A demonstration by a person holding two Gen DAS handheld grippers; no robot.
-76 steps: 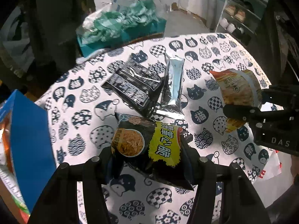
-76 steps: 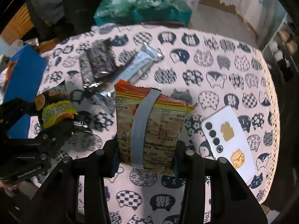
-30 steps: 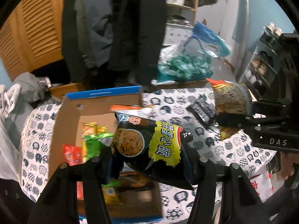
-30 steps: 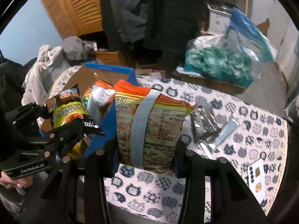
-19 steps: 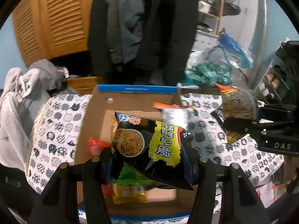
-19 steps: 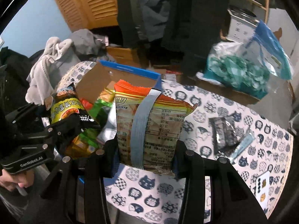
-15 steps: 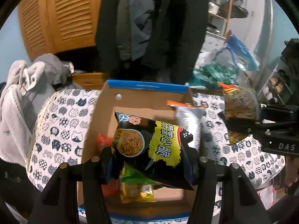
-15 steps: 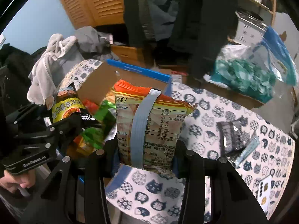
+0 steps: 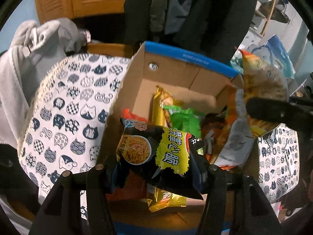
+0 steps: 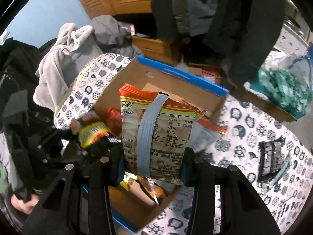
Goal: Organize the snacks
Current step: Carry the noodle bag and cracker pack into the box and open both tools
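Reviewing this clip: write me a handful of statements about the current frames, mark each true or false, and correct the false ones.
1. The left gripper is shut on a black-and-yellow noodle snack bag. True.
2. The right gripper is empty. False: it is shut on an orange-topped snack bag.
3. The cardboard box has a blue rim. True.
4. The box holds no snacks. False: a gold packet and a green packet lie inside.
5. The tablecloth is plain white. False: it carries a cat-face pattern.
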